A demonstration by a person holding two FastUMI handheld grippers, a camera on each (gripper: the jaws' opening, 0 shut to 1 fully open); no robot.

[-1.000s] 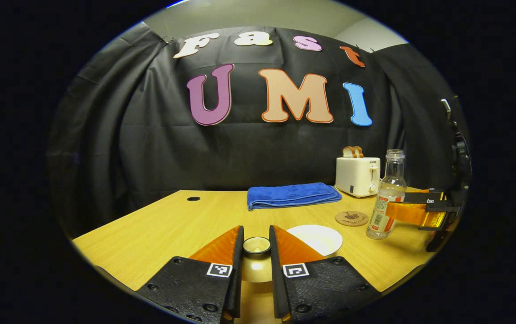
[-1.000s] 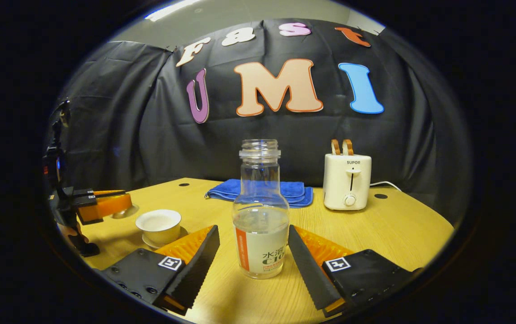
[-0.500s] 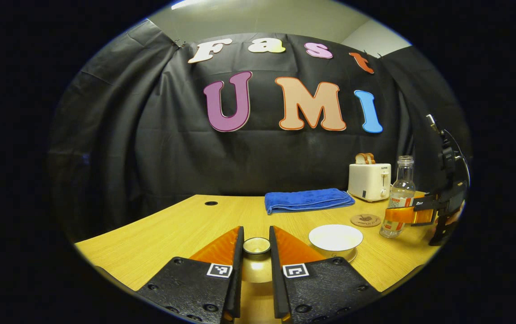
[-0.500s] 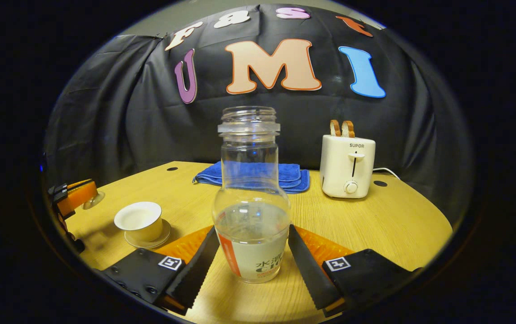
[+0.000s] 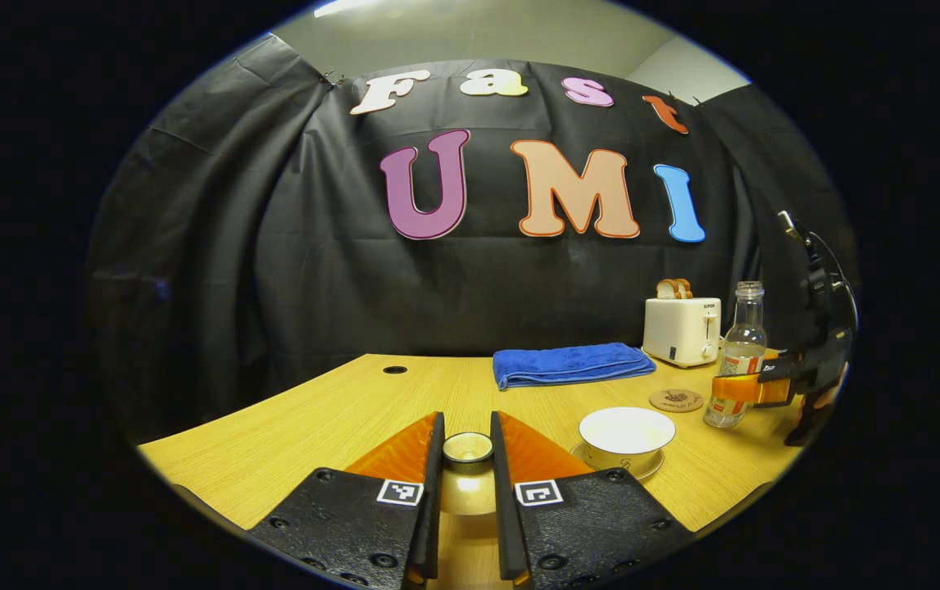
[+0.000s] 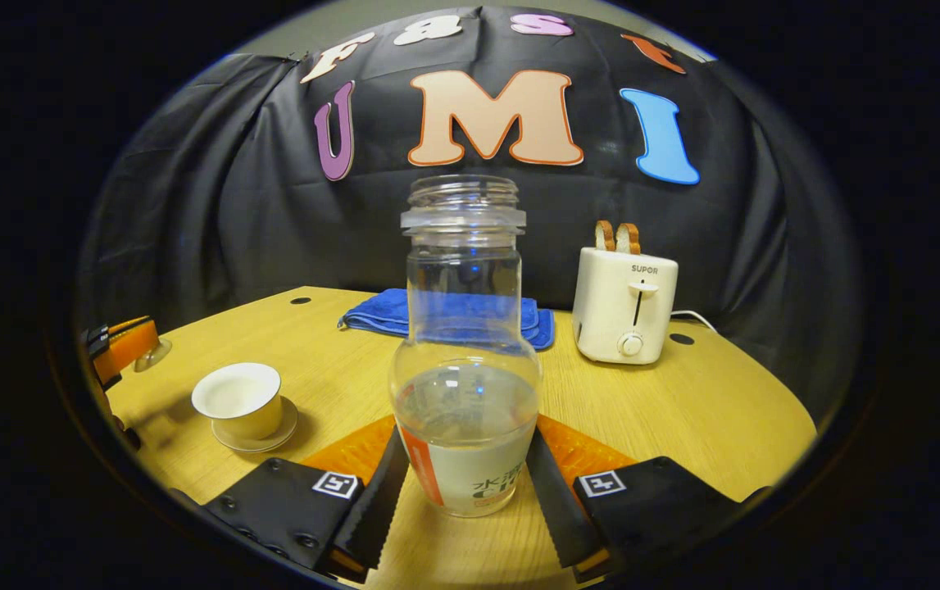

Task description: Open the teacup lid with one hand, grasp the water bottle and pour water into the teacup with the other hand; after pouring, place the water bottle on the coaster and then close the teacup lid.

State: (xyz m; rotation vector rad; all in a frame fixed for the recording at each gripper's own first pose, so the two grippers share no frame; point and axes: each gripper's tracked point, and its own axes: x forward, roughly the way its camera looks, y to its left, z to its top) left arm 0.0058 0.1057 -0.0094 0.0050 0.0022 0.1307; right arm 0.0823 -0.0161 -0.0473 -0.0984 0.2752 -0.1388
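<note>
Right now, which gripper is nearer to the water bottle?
Right. The right gripper has a finger on each side of the water bottle. The left gripper holds the teacup lid on the far side of the teacup.

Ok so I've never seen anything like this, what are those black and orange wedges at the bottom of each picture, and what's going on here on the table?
Those wedges are the two fingers of a hand-held gripper; a person carries one in each hand, and a fisheye camera rides on each, looking out along its fingers.

In the left gripper view, the left gripper is closed on the knob of the teacup lid, lifted off the teacup, which sits open on its saucer.

In the right gripper view, the right gripper has its fingers against the sides of the capless water bottle, partly full and upright.

On the wooden table there are also a round coaster, a folded blue towel and a white toaster holding bread slices.
</note>
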